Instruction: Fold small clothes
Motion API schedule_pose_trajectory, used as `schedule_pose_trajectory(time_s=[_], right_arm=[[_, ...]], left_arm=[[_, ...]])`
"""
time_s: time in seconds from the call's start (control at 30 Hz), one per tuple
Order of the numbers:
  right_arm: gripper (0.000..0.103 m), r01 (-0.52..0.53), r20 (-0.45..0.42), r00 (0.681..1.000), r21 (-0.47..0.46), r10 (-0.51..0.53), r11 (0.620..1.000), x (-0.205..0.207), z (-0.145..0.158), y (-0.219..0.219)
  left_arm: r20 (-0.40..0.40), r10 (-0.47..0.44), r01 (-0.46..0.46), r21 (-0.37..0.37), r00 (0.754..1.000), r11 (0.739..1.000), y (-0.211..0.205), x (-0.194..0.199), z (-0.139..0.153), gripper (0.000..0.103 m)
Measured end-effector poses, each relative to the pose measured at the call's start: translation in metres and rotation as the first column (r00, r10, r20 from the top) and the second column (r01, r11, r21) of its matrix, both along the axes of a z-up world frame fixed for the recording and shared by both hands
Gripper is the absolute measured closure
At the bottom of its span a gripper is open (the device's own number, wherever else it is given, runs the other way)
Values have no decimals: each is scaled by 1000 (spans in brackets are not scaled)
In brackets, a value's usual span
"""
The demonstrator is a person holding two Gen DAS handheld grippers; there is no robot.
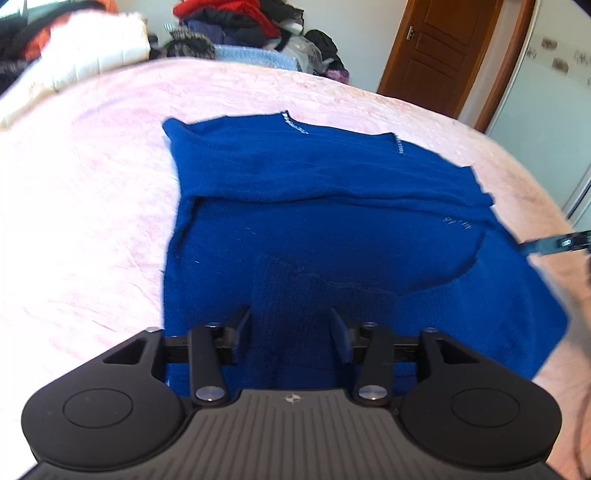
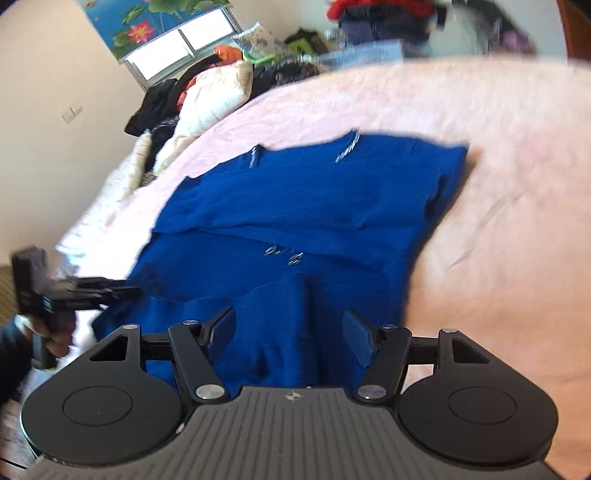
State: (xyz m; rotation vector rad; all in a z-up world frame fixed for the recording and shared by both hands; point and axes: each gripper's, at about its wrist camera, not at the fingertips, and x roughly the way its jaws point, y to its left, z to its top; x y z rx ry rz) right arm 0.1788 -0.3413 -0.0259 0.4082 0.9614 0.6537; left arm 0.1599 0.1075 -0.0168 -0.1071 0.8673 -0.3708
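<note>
A blue knitted sweater (image 1: 314,206) lies on the pink bedspread (image 1: 85,206), with its far part folded over. It also shows in the right wrist view (image 2: 306,199). My left gripper (image 1: 291,332) is open, its fingers either side of a raised ridge of the sweater's near edge. My right gripper (image 2: 290,332) is open over the sweater's near edge, cloth between its fingers. The left gripper shows at the left of the right wrist view (image 2: 88,291). The tip of the right gripper shows at the right of the left wrist view (image 1: 554,245).
A heap of clothes (image 1: 229,26) and a white quilt (image 1: 92,55) lie at the bed's far side. A brown door (image 1: 439,55) stands at the far right. A window (image 2: 184,40) is on the left wall.
</note>
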Motion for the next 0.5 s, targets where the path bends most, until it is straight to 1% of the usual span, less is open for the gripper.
schedule_pose_trajectory(time_s=[0.03, 0.1, 0.13, 0.2, 0.23, 0.27, 0.3, 0.33, 0.37, 0.4, 0.43, 0.47, 0.5], right_arm=[[34, 2, -73, 997, 60, 2, 998, 10, -5, -1], [34, -29, -178, 982, 173, 60, 984, 25, -18, -2], [35, -35, -221, 972, 201, 81, 979, 31, -23, -1], [42, -38, -270, 957, 238, 103, 970, 40, -30, 1], [45, -39, -281, 953, 252, 112, 967, 42, -31, 2], [50, -39, -288, 951, 257, 115, 966, 44, -32, 3], [54, -38, -289, 951, 249, 112, 968, 45, -33, 4], [61, -37, -287, 952, 235, 106, 971, 45, -33, 6], [69, -39, -282, 954, 225, 104, 974, 45, -34, 7], [72, -43, -278, 955, 214, 103, 976, 44, -34, 8], [74, -46, -275, 956, 207, 104, 977, 43, -35, 8], [74, -51, -271, 957, 211, 108, 976, 42, -36, 7], [74, -49, -269, 957, 219, 109, 974, 41, -36, 6]], left_arm=[[-22, -1, 0, -49, 1000, 999, 5, 4, 0, 45], [-67, 14, -23, -131, 998, 991, 14, 9, 0, 45], [-98, 12, -30, -188, 995, 982, 21, 12, -1, 44], [-151, 6, -49, -277, 988, 960, 33, 18, -6, 45], [-172, 1, -57, -320, 985, 946, 39, 20, -8, 45], [-193, -4, -67, -360, 981, 930, 44, 23, -11, 45], [-217, 0, -86, -385, 976, 919, 49, 26, -12, 46], [-235, 3, -100, -402, 972, 910, 53, 28, -14, 46], [-241, 4, -105, -406, 970, 908, 54, 30, -14, 48], [-239, 9, -105, -394, 971, 913, 54, 31, -13, 59], [-239, 8, -98, -369, 971, 924, 54, 31, -11, 64], [-238, 2, -88, -351, 971, 932, 52, 32, -10, 70], [-229, -9, -70, -333, 973, 940, 50, 31, -8, 70]])
